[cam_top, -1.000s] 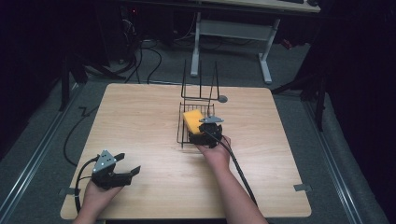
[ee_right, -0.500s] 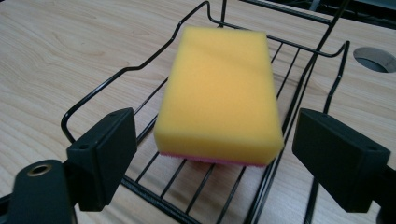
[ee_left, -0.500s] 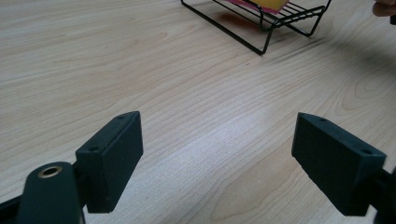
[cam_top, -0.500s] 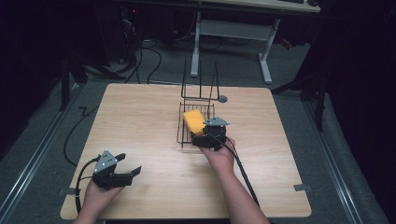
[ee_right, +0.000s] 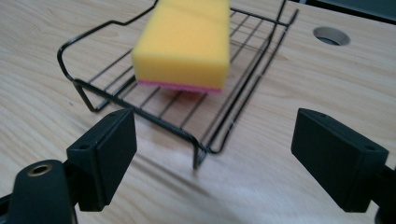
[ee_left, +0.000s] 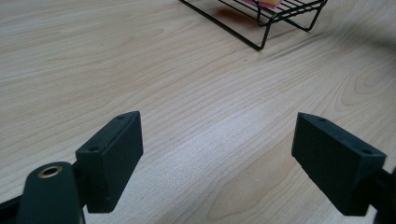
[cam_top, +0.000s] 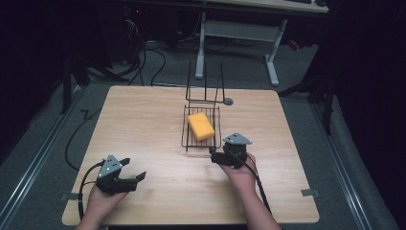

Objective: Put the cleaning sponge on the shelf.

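A dark room with cables and desk legs surrounds the wooden table (cam_top: 143, 120). In the high view, the yellow sponge (cam_top: 200, 126) lies in the black wire rack (cam_top: 186, 125); the right gripper (cam_top: 223, 157), beside the rack a second ago, has drawn back toward the person, so the placing looks finished. The left gripper (cam_top: 136, 178) rests near the table's front-left.

In the left gripper view, its jaws stand wide over bare wood.

In the right gripper view, the jaws are wide and empty, the sponge (ee_right: 184, 42) apart from them in the rack (ee_right: 243, 93).
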`<state>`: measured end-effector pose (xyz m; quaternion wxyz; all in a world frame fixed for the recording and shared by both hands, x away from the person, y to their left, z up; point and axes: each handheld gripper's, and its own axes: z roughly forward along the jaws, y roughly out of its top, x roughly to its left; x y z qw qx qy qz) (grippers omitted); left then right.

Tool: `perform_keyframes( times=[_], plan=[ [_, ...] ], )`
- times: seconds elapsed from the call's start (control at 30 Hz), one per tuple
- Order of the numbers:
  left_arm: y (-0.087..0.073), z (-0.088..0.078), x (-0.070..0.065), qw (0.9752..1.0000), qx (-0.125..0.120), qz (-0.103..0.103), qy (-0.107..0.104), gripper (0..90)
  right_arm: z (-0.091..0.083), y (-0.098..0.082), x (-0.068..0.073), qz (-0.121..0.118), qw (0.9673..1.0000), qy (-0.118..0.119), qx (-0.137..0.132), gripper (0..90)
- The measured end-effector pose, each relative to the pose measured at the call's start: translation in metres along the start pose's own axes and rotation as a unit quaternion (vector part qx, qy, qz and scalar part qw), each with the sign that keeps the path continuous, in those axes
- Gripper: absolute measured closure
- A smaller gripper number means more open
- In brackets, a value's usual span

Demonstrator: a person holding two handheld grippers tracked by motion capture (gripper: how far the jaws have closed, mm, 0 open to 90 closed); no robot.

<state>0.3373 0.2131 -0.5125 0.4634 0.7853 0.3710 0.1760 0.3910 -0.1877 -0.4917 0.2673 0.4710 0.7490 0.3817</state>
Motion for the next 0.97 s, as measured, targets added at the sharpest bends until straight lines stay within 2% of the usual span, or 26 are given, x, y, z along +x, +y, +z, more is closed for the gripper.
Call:
perform_keyframes(
  times=[0.1,0.4,0.6,0.7,0.8,0.9,0.97],
  plan=[
    [0.0,0.001,0.0,1.0,0.002,0.002,0.001,17.2,-0.013,-0.013,-0.009,0.004,1.0,-0.006,-0.005,14.3],
    [-0.001,0.001,0.0,1.0,0.007,0.003,0.003,17.2,-0.042,-0.048,-0.033,0.012,0.9994,-0.033,0.003,14.3],
    [-0.002,0.003,-0.001,0.9999,0.009,0.003,0.005,17.3,-0.073,-0.078,-0.053,0.024,0.9988,-0.04,-0.012,14.3],
    [-0.003,0.005,-0.001,0.9999,0.01,0.001,0.005,17.3,-0.087,-0.091,-0.063,0.024,0.9979,-0.058,-0.014,14.3],
    [-0.002,0.006,-0.002,0.9999,0.012,0.002,0.006,17.3,-0.093,-0.097,-0.071,0.024,0.9972,-0.069,-0.015,14.3],
    [-0.002,0.009,-0.002,0.9999,0.015,0.003,0.006,17.3,-0.092,-0.098,-0.073,0.034,0.9971,-0.062,-0.028,14.3],
    [-0.002,0.01,-0.003,0.9998,0.017,0.004,0.006,17.3,-0.091,-0.098,-0.072,0.036,0.9975,-0.056,-0.026,14.3]
  ],
)
